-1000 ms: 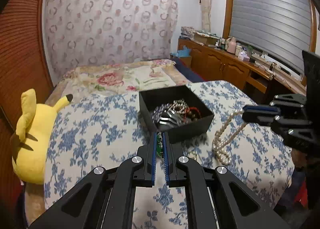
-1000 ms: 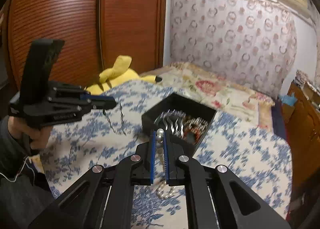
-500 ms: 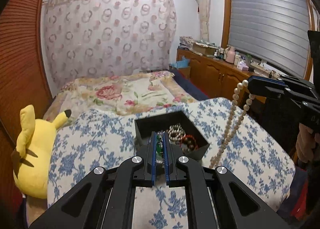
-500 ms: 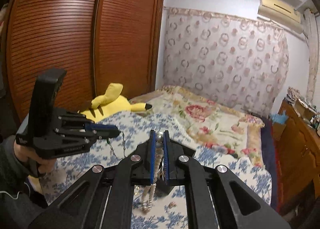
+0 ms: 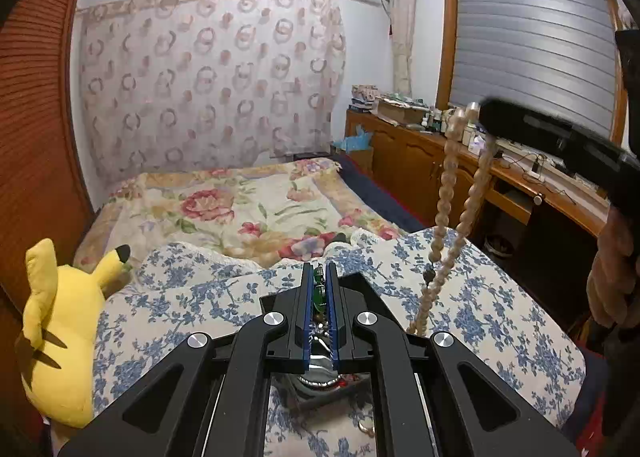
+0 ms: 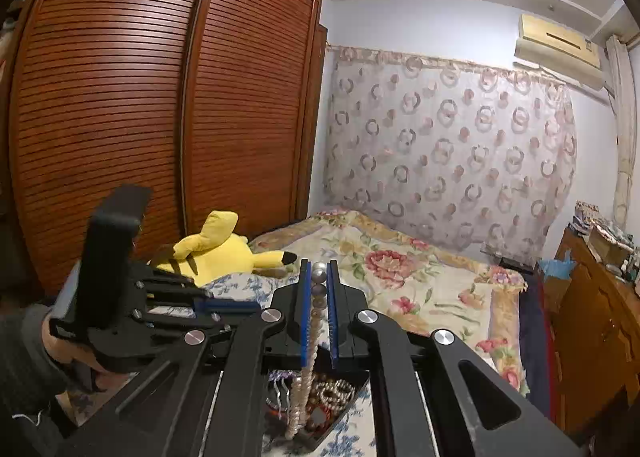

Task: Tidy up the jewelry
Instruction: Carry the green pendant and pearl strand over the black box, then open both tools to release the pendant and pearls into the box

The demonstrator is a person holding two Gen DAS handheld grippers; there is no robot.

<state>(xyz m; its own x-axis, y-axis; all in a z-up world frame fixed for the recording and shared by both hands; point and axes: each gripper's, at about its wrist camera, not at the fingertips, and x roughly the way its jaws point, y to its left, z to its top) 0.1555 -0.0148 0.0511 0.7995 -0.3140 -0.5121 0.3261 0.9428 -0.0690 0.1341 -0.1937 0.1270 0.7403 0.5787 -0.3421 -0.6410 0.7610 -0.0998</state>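
On bed (image 5: 248, 213): blue floral cloth (image 5: 480, 297) (yellow plush (image 5: 56, 321) beside), wardrobe (image 6: 160, 117) behind.

A long pearl necklace (image 6: 310, 341) hangs doubled above the black jewelry box (image 6: 320, 397), which is heaped with beaded bracelets; a green-beaded piece (image 5: 319, 289) is pinched aloft.

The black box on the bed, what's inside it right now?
In the black box lie beaded bracelets, dark red beads and some silver pieces. The right tool frame covers most of the box, so the rest stays hidden.
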